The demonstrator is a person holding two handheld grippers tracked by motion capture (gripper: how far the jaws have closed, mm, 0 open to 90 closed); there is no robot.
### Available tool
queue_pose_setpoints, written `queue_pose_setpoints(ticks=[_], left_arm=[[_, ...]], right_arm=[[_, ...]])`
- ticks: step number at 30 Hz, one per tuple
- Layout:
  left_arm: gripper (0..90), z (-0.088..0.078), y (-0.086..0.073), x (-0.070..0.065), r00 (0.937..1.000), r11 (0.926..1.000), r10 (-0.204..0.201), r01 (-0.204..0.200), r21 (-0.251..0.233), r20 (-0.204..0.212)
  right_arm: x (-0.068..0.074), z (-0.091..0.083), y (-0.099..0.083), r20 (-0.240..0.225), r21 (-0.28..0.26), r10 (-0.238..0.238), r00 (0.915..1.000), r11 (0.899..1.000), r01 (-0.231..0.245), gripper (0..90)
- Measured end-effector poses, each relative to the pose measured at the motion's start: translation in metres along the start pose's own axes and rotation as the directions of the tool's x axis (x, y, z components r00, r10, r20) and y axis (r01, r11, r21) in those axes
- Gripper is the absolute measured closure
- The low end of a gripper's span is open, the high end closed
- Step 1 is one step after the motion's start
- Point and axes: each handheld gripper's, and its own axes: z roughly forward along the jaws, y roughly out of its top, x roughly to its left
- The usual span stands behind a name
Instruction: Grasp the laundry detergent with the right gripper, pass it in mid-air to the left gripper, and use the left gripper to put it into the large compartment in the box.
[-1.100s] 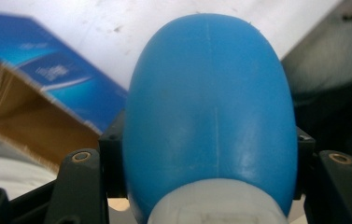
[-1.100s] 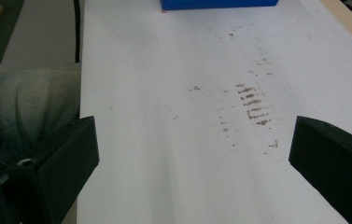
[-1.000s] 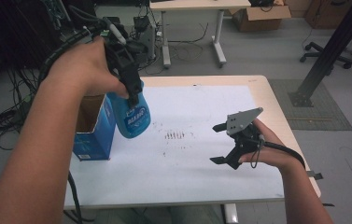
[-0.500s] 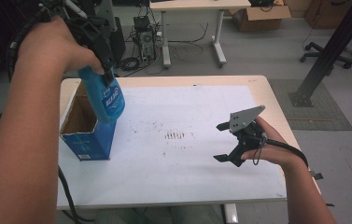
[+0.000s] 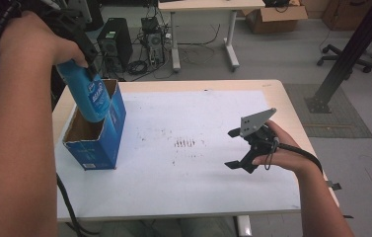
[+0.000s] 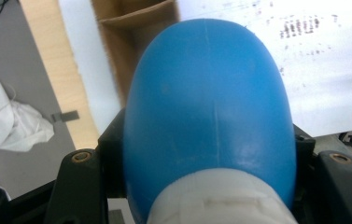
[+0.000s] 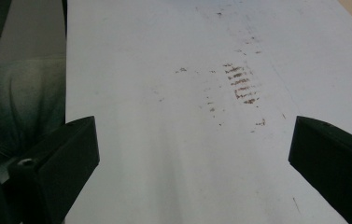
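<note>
Your left claw (image 5: pixel 82 37) is mostly behind your hand; bottle (image 5: pixel 87 94) bottom's sunk in the box (image 5: pixel 99 143), label too blurry to read.

Black two-jaw claw (image 5: pixel 237 148), grey triangular plate (image 5: pixel 255 121), trailing black cable (image 5: pixel 299 151)

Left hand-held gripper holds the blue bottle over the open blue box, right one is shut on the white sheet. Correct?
Not quite. The right hand-held gripper is open, its jaws wide apart over the white sheet, as the right gripper view shows. The left hand-held gripper does hold the blue bottle over the open blue box.
</note>
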Motion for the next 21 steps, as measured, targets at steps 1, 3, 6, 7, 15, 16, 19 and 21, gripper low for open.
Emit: queue_pose_setpoints(ticks=[1,3,6,7,15,16,19,21], left_arm=[[38.6,0.0,0.0,0.003,0.9999,0.9999,-0.01,0.01,-0.004,-0.003],[38.7,0.001,0.0,0.009,0.9997,0.9997,-0.022,0.022,-0.006,-0.008],[38.7,0.002,0.0,0.016,0.999,0.9991,-0.042,0.042,-0.007,-0.014],[38.7,0.003,0.0,0.018,0.9987,0.9988,-0.048,0.048,-0.009,-0.014],[38.7,0.014,0.003,0.027,0.9978,0.9978,-0.066,0.065,-0.007,-0.011],[38.7,0.015,0.003,0.028,0.9977,0.9978,-0.066,0.066,-0.007,-0.013],[38.7,0.021,0.004,0.03,0.9978,0.9979,-0.065,0.065,-0.005,-0.016],[38.7,0.025,0.005,0.032,0.9973,0.9973,-0.073,0.072,-0.012,-0.012]], right_arm=[[0.0,0.0,0.0,0.001,0.002,0.001,1.0,1.0,-0.001,2.0],[-0.001,0.0,-0.001,0.0,0.005,0.005,1.0,1.0,-0.005,2.0],[-0.002,0.0,0.0,0.0,-0.002,0.01,1.0,1.0,-0.01,2.0],[-0.002,0.0,0.0,0.0,-0.002,0.011,0.9999,1.0,-0.011,2.0],[-0.003,-0.002,-0.003,-0.001,0.006,0.026,0.9997,1.0,-0.026,2.1],[-0.003,-0.002,-0.003,0.0,0.006,0.025,0.9997,1.0,-0.025,2.1],[-0.002,-0.003,-0.004,0.003,0.005,0.029,0.9996,1.0,-0.029,2.0],[-0.001,-0.003,-0.004,0.006,0.005,0.03,0.9995,1.0,-0.03,2.0]])
